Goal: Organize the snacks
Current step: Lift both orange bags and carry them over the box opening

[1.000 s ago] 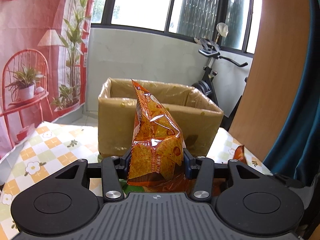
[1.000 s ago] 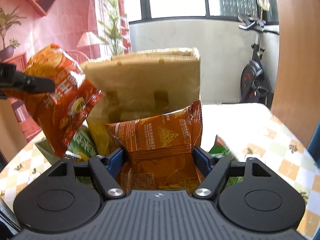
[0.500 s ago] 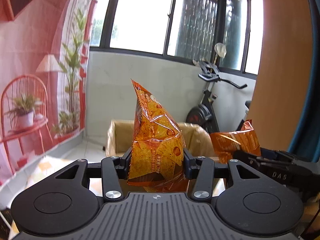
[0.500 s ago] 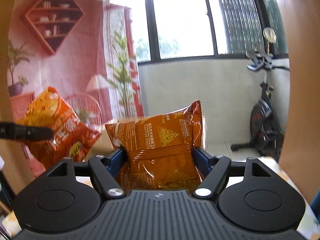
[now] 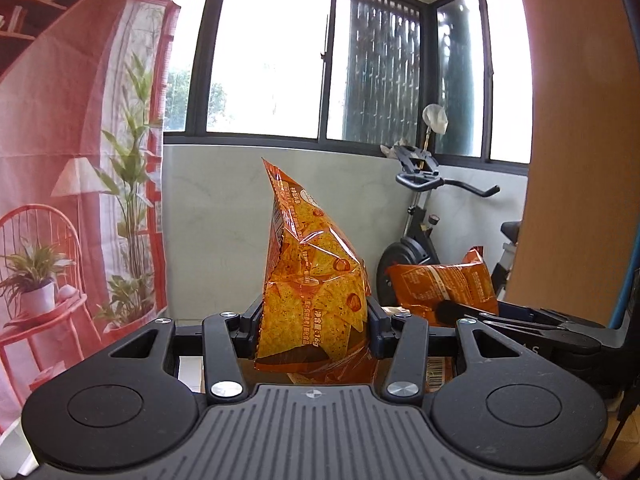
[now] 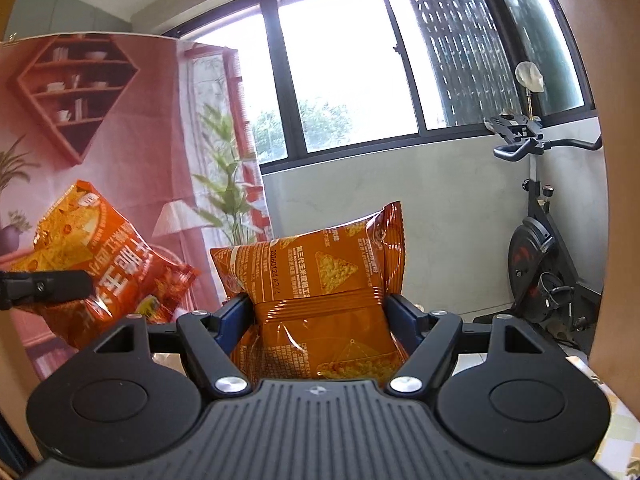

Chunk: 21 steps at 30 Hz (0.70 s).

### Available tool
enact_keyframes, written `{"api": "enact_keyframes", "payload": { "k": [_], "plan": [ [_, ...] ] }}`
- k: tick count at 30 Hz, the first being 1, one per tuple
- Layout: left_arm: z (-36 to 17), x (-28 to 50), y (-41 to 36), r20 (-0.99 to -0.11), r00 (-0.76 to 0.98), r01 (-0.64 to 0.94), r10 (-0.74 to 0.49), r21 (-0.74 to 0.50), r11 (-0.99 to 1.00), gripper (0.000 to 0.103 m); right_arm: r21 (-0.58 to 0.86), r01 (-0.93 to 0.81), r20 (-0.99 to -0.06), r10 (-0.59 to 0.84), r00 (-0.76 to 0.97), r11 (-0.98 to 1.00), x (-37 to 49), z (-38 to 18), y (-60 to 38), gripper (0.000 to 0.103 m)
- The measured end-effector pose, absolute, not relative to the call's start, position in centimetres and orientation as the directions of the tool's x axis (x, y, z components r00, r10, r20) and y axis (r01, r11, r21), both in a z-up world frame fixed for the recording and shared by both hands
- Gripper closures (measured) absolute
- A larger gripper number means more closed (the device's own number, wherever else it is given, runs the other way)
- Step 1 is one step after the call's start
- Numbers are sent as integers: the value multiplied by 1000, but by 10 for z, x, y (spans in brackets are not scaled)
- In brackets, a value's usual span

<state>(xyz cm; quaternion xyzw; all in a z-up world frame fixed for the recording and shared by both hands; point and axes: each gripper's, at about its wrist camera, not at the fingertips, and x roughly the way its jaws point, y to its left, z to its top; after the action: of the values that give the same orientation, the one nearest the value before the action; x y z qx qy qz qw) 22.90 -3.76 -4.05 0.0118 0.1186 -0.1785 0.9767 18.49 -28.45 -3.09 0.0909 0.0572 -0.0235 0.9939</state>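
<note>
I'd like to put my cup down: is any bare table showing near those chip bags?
Only a bare corner of checked tablecloth, lower right, below the wooden panel. The middle is crowded: the left hand-held gripper clamps the tall bag, the right hand-held gripper the wide bag, hiding what lies beneath.

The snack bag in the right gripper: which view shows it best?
The right wrist view: the bag fills the centre, broad printed face readable, clamped in the right gripper. The left wrist view shows it only small, at the right.

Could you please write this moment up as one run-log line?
left gripper: shut on upright orange crinkly chip bag | right gripper: shut on flat-facing orange foil chip bag | both bags airborne
</note>
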Motion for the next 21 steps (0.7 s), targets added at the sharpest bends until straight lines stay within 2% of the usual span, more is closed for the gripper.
{"api": "enact_keyframes", "payload": {
  "k": [4, 16, 21],
  "plan": [
    [-47, 247, -43, -270, 903, 342, -334, -17, 940, 53, 162, 73, -124, -53, 991, 984, 208, -37, -283, 28],
    [-73, 284, -41, -400, 866, 330, -299, 9, 944, 52, 49, 81, -248, -66, 967, 996, 251, -81, -272, 28],
    [-81, 297, -31, -457, 835, 323, -308, -46, 945, 50, 51, 76, -309, -57, 949, 996, 259, -94, -271, 26]
  ]
}}
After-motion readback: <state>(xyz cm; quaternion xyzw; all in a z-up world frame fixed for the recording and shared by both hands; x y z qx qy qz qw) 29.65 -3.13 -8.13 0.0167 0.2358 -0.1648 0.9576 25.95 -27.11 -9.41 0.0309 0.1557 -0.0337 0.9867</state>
